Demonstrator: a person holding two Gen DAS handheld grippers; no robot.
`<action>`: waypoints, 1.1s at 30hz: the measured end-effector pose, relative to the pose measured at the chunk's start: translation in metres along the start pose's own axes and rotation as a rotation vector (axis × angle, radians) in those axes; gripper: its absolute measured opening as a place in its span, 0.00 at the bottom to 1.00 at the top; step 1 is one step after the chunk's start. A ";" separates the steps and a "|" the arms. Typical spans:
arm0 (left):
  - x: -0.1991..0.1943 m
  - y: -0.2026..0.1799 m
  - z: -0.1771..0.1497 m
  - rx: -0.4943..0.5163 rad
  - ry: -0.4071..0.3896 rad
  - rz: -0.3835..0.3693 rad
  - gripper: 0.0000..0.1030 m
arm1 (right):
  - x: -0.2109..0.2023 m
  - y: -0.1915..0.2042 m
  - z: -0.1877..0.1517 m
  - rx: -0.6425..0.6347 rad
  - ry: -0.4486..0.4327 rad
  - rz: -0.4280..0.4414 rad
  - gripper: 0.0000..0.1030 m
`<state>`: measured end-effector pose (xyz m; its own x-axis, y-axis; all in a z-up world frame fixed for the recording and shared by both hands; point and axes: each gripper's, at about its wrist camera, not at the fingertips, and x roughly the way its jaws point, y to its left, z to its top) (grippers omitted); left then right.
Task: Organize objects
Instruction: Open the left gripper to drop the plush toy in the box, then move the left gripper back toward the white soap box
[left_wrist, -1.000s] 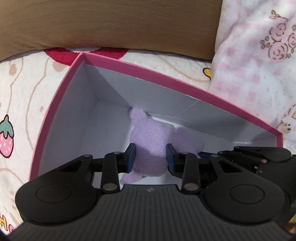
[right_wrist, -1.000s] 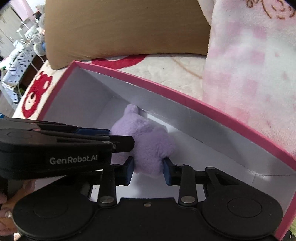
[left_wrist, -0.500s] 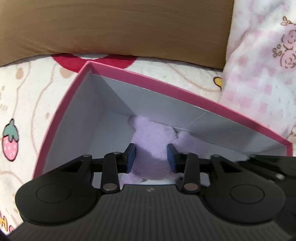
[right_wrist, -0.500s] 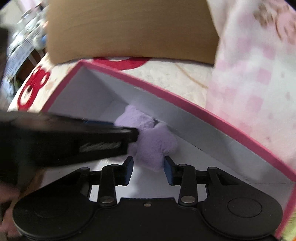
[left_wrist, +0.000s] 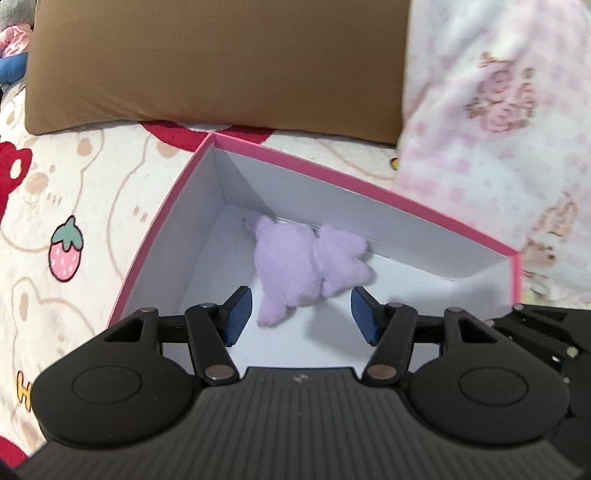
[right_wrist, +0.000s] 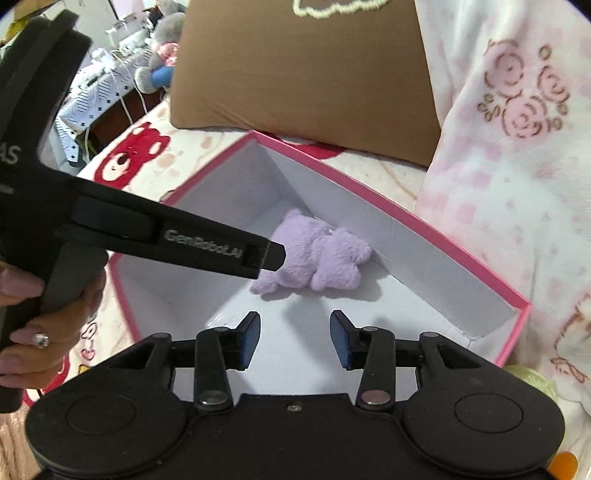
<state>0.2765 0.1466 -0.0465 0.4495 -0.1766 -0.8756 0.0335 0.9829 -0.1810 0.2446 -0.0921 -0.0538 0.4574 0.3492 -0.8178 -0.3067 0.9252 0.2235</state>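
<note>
A purple plush toy (left_wrist: 308, 264) lies on the white floor of a pink box (left_wrist: 162, 210), against its far wall. It also shows in the right wrist view (right_wrist: 317, 254) inside the same box (right_wrist: 436, 229). My left gripper (left_wrist: 301, 314) is open and empty, raised just above and short of the toy. My right gripper (right_wrist: 294, 338) is open and empty, held back above the box floor. The left gripper's body (right_wrist: 166, 240) crosses the left of the right wrist view.
The box sits on a bed sheet (left_wrist: 74, 206) printed with bears and strawberries. A brown pillow (left_wrist: 214, 62) lies behind the box. A pink and white fleece blanket (left_wrist: 498, 129) is bunched along the right side. Furniture and toys (right_wrist: 122, 74) stand at far left.
Both grippers opened wide and pulled up and back from the toy. The toy now lies loose on the box floor against the far wall.
</note>
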 end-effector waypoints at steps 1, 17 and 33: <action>-0.005 -0.001 -0.003 0.002 -0.002 -0.002 0.57 | -0.004 0.001 -0.003 0.002 -0.004 0.001 0.46; -0.103 -0.023 -0.048 0.052 -0.019 -0.006 0.57 | -0.093 0.037 -0.030 -0.122 -0.084 -0.004 0.55; -0.171 -0.036 -0.084 0.100 -0.011 -0.114 0.68 | -0.150 0.065 -0.057 -0.196 -0.160 -0.003 0.84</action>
<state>0.1233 0.1372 0.0719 0.4478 -0.2870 -0.8468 0.1735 0.9570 -0.2325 0.1086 -0.0925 0.0529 0.5800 0.3797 -0.7207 -0.4537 0.8854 0.1014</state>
